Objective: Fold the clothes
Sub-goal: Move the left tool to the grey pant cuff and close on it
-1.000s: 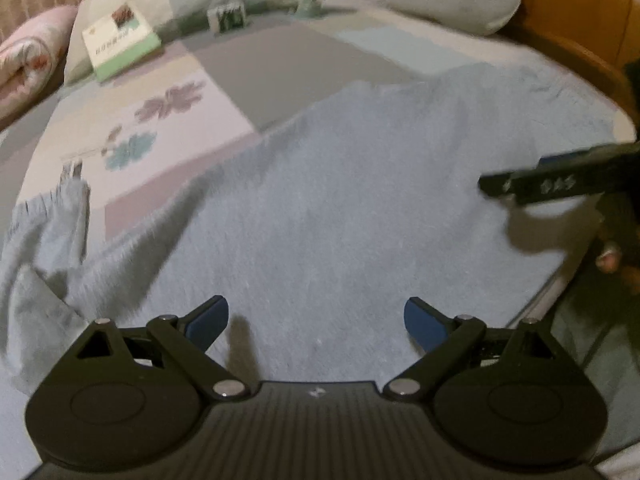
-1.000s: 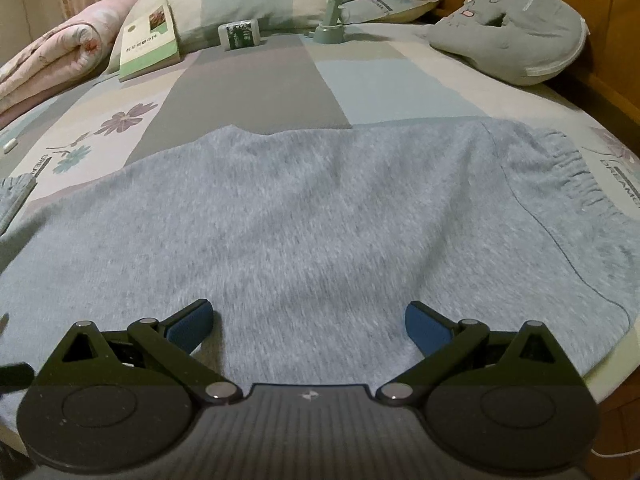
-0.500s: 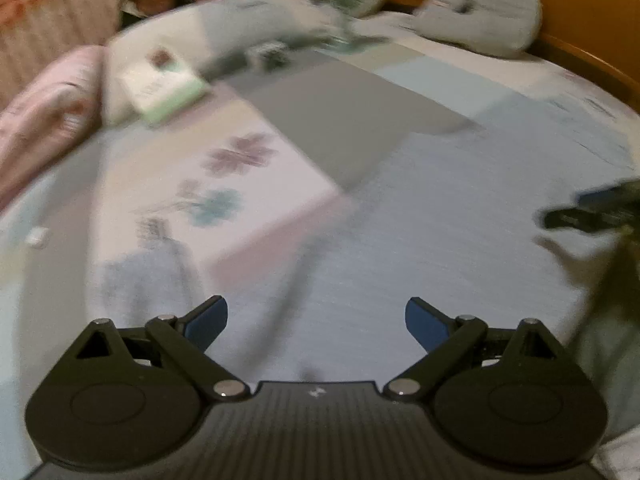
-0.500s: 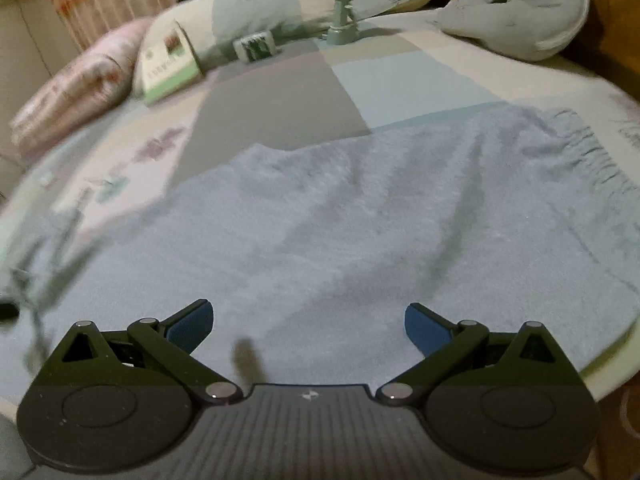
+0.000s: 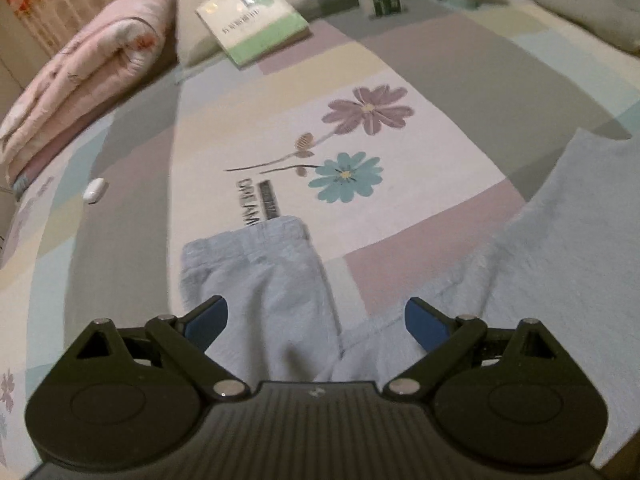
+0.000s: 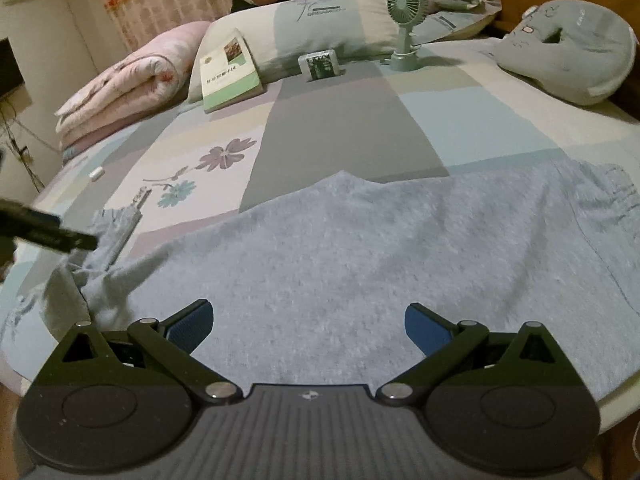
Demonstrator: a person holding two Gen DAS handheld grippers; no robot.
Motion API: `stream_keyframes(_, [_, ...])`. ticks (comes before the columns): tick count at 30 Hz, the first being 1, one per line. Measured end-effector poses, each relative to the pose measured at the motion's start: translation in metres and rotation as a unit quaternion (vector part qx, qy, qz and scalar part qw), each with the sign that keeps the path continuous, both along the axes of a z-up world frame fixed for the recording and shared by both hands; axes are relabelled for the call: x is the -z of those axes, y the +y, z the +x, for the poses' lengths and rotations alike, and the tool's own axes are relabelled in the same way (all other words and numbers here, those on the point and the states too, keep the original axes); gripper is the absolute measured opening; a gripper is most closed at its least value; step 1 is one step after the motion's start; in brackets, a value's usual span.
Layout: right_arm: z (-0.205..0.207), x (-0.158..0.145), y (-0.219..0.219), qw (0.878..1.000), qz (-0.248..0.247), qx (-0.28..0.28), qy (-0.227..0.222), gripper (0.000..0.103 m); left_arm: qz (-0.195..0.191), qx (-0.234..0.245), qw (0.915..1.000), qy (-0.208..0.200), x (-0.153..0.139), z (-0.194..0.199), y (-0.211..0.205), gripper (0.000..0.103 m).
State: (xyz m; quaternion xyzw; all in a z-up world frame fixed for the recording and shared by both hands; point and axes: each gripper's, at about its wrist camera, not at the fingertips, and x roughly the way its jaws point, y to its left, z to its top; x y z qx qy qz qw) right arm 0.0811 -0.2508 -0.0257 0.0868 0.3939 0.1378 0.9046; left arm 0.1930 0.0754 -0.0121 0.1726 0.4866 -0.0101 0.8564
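1. Sweater, one, lies flat across the near bed; its left sleeve points far, just ahead of the left gripper.
2. Both grippers, left and right, hover with jaws spread, pinching nothing.
3. Risk: a shallow pinch on the fuzzy sleeve could slip or drag the body into wrinkles.
4. Beyond: one book, one fan, one pink quilt.

Light was dim, warm, indoor — colours muted and grainy. Left wrist view was motion-smeared, worst on the book. Right wrist view was sharper. Fisheye bent the bed edges hard — corners vignetted black.
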Motion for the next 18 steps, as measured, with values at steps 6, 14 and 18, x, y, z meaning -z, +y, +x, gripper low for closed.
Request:
stream_keyframes(6, [0.007,0.007,-0.007,1.0,-0.001,0.009,0.008,0.103,0.024,-0.032,0.9987,0.031,0.033,0.036,-0.007,0.086])
stream_keyframes(14, [0.014,0.013,-0.009,1.0,0.003,0.013,0.012,0.103,0.122,-0.057,0.9903,0.032,0.051,0.051,-0.004,0.089])
stream_keyframes(18, [0.014,0.017,-0.009,1.0,-0.001,0.012,0.015,0.103,0.201,-0.058,0.9771,0.037,0.058,0.061,-0.007,0.089])
